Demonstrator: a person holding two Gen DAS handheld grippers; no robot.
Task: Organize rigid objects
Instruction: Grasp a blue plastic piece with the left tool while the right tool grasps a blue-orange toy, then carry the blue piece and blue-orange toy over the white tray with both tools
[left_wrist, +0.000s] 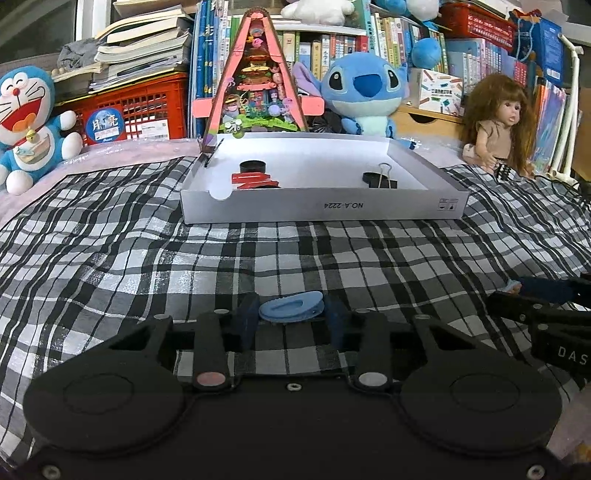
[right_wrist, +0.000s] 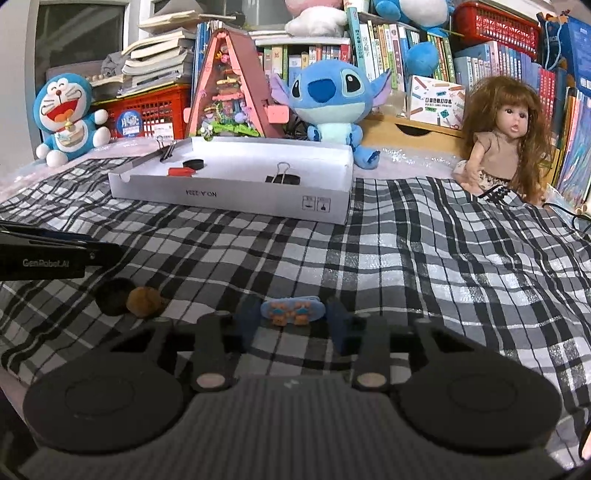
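In the left wrist view my left gripper (left_wrist: 291, 316) is shut on a plain light-blue hair clip (left_wrist: 291, 308), which lies crosswise between the dark pads just above the checked cloth. In the right wrist view my right gripper (right_wrist: 293, 318) is shut on another blue hair clip (right_wrist: 291, 309) with two small orange bears on it. The white cardboard tray (left_wrist: 321, 208) stands ahead of both; in it lie a black binder clip (left_wrist: 380, 179), a red clip (left_wrist: 255, 181) and a black round piece (left_wrist: 252, 167). From the left wrist, the right gripper's fingers (left_wrist: 543, 291) show at the right edge.
Two small fuzzy balls, one dark (right_wrist: 112, 295) and one brown (right_wrist: 144, 301), lie on the cloth left of the right gripper. Behind the tray stand a pink triangular model house (left_wrist: 256, 81), a blue plush (left_wrist: 365, 92), a doll (left_wrist: 498, 125) and a red crate (left_wrist: 147, 110). Bookshelves fill the back.
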